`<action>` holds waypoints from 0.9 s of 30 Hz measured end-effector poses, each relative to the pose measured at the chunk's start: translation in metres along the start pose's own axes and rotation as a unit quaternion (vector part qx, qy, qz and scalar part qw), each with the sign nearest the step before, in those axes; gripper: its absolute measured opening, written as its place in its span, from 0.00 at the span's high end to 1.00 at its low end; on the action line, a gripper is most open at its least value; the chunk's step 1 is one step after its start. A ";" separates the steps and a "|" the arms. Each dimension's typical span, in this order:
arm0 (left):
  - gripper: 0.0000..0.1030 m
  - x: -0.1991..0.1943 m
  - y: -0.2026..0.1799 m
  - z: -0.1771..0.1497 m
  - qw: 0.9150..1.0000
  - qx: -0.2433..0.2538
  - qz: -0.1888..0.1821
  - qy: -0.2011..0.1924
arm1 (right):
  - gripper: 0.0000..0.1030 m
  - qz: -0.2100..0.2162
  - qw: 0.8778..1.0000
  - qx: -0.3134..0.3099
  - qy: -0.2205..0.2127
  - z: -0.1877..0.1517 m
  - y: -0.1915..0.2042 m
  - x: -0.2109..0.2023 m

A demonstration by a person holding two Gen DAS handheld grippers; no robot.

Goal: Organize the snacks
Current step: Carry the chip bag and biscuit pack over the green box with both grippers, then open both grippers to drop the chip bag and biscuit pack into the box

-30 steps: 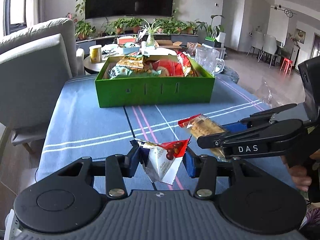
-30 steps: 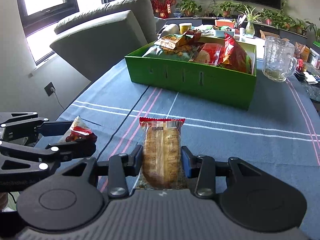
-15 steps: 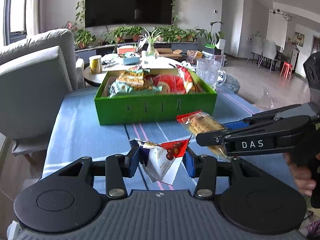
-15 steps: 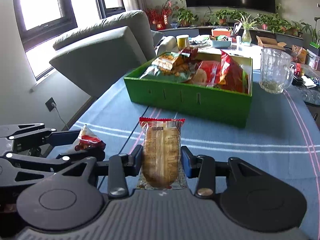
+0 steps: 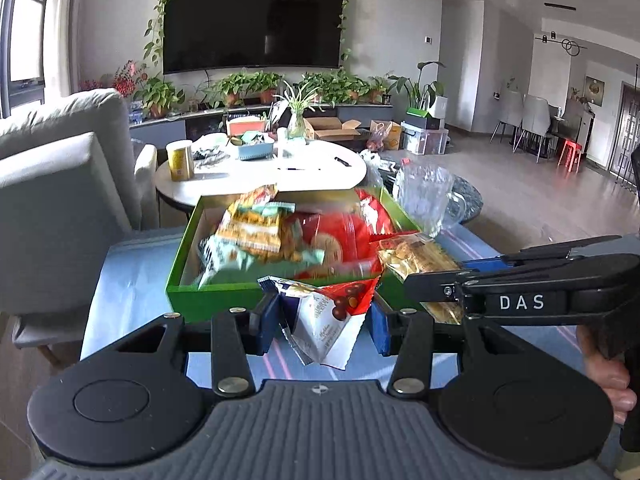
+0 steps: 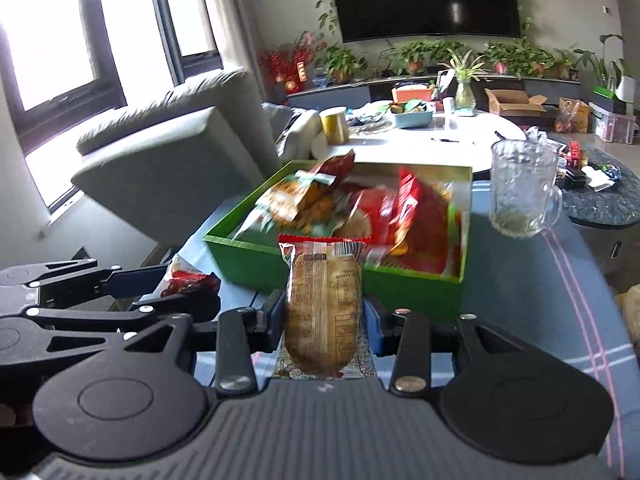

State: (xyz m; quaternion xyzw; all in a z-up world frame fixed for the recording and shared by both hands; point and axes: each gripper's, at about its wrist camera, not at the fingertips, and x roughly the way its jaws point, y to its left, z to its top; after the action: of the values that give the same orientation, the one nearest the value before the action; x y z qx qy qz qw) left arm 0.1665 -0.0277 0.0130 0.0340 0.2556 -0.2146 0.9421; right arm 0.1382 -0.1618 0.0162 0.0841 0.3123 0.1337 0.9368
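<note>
Jaws of left gripper (image 5: 323, 318) pinching chocolate packet (image 5: 325, 322), angled down, right gripper (image 6: 325, 318) clamping biscuit pack (image 6: 322, 308)

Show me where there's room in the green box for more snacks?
The box is bare along its left wall, beside the green packets. The middle and right are piled with red bags. Bare cloth lies between box and glass mug.

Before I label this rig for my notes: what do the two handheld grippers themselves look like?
Both match: the left gripper and right gripper have matte black linkage arms, silver pivot screws, blue finger pads, round black discs and a ribbed grey body. The right gripper's side reads "DAS" in white. No cables or sleeves are visible.
</note>
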 end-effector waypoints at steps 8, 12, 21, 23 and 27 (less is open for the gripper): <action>0.58 0.037 0.001 0.033 1.000 0.013 0.003 -0.008 | 0.16 -0.015 0.999 0.015 -0.026 0.044 -0.015 0.019; 0.58 0.067 0.004 0.046 1.000 0.016 0.008 -0.004 | 0.16 -0.013 0.998 0.041 -0.035 0.064 -0.025 0.033; 0.58 0.121 0.002 0.049 0.999 0.029 -0.007 0.012 | 0.16 -0.021 0.997 0.074 -0.024 0.083 -0.041 0.073; 0.58 0.129 0.003 0.048 0.999 0.027 -0.012 0.014 | 0.16 -0.019 0.996 0.083 -0.022 0.084 -0.045 0.079; 0.58 0.137 0.002 0.047 0.999 0.030 -0.011 0.018 | 0.16 -0.021 0.996 0.088 -0.017 0.084 -0.047 0.089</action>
State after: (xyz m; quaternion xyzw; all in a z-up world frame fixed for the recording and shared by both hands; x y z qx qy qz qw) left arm 0.2957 -0.0865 -0.0146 0.0636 0.2660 -0.2322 0.9334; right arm 0.2675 -0.1860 0.0211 0.1615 0.3084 0.0842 0.9337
